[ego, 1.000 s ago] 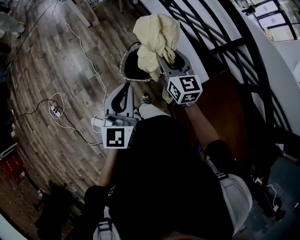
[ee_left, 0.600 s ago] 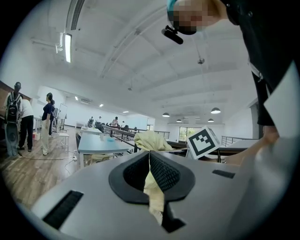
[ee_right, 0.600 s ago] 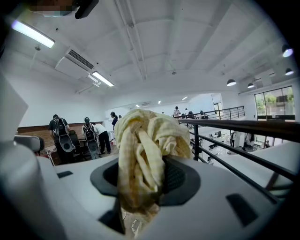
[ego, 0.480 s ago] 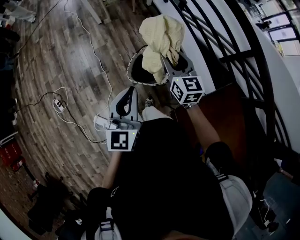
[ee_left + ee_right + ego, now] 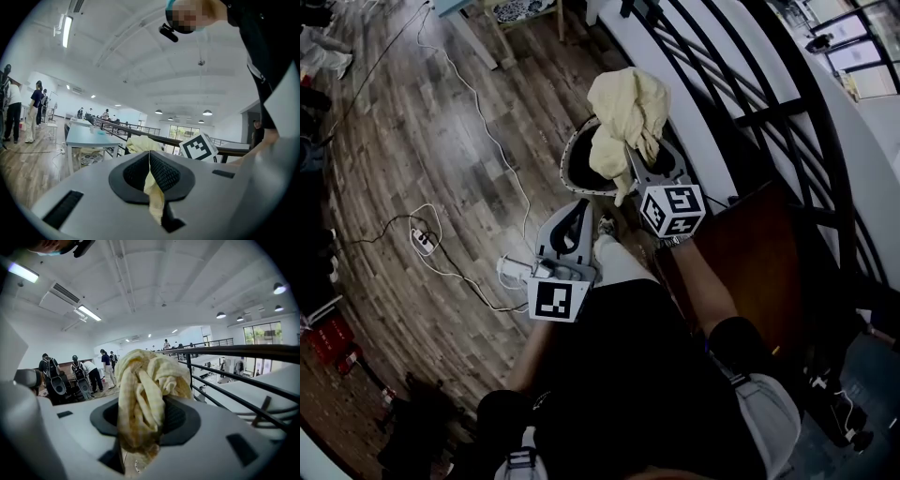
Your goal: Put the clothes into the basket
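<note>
Cloth [image 5: 626, 105]: pale yellow, bunched into a wad. In the head view it sits over the basket's far right rim, with one tail hanging down along the basket's right edge. It is held up, not lying in the basket.
Basket [image 5: 566, 157]: round, with a light rim and a dark inside. It stands on the floor [image 5: 412, 112], which is wood planks.
Right gripper [image 5: 145, 404]: at the basket's right edge. The fingers are clamped on the cloth, kept apart only by the thick fold between the pads. The wad spills over the tips and a frayed end hangs toward the camera.
Left gripper [image 5: 579, 210]: on the near side of the basket, tips just short of its rim. The fingers are pressed together, with a fabric strip [image 5: 153, 194] nipped in the seam.
Fabric strip: thin and the same pale yellow. It widens as it hangs toward the camera. I can't tell whether it is part of the wad.
Height over basket: can't be judged from the head view.
Marker cubes: the right one [image 5: 672, 210] is on the near right of the basket. The left one [image 5: 557, 300] is nearer the person, well short of the basket.
Cable [image 5: 483, 127]: white, snaking over the floor left of the basket.
Power strip [image 5: 423, 240]: well left of the basket, with the cable looped round it.
Railing [image 5: 741, 103]: dark bars running past the right of the basket.
People [image 5: 89, 373]: a standing group far off in the right gripper view. Their position relative to the basket isn't readable.
</note>
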Action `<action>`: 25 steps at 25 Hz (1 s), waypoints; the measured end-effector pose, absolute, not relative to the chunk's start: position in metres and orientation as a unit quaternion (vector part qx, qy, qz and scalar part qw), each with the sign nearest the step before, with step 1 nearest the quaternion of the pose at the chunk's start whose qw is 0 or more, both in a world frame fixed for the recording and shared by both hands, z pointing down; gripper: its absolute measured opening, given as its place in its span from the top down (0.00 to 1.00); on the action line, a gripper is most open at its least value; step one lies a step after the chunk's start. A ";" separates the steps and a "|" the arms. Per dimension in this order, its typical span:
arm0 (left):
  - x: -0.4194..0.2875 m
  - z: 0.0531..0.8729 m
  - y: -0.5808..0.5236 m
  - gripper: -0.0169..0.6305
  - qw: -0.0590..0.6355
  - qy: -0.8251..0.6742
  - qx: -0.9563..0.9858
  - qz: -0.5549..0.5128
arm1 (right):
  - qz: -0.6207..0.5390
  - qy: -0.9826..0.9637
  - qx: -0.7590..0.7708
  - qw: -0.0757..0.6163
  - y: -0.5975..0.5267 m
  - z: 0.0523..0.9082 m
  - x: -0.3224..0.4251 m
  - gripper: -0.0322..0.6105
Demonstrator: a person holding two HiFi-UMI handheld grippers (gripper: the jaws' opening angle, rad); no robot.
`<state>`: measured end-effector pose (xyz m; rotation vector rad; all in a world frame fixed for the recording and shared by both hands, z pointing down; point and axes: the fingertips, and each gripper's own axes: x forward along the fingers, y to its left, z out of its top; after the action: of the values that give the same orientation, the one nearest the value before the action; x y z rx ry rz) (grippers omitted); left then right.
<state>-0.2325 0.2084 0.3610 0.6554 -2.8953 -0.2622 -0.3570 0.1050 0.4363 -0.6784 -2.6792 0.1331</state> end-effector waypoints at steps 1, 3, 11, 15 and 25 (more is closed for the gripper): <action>-0.237 0.362 0.208 0.95 0.082 -0.966 0.229 -0.087 | 0.050 -0.952 -0.235 0.190 0.106 0.439 -0.357 0.66; -0.245 0.363 0.211 0.95 0.086 -0.961 0.245 -0.090 | 0.053 -0.953 -0.221 0.199 0.108 0.445 -0.358 0.66; -0.274 0.403 0.218 0.95 0.115 -0.949 0.277 -0.098 | 0.071 -0.955 -0.165 0.235 0.097 0.501 -0.363 0.65; -0.285 0.432 0.217 0.95 0.129 -0.944 0.287 -0.103 | 0.079 -0.956 -0.144 0.243 0.091 0.529 -0.370 0.65; -0.314 0.511 0.214 0.95 0.150 -0.937 0.304 -0.090 | 0.095 -0.947 -0.103 0.288 0.080 0.635 -0.379 0.64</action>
<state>-0.3140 0.2139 0.5105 0.8726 -2.6901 -0.2573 -0.3789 0.0798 0.6347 -0.2742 -2.5296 0.2546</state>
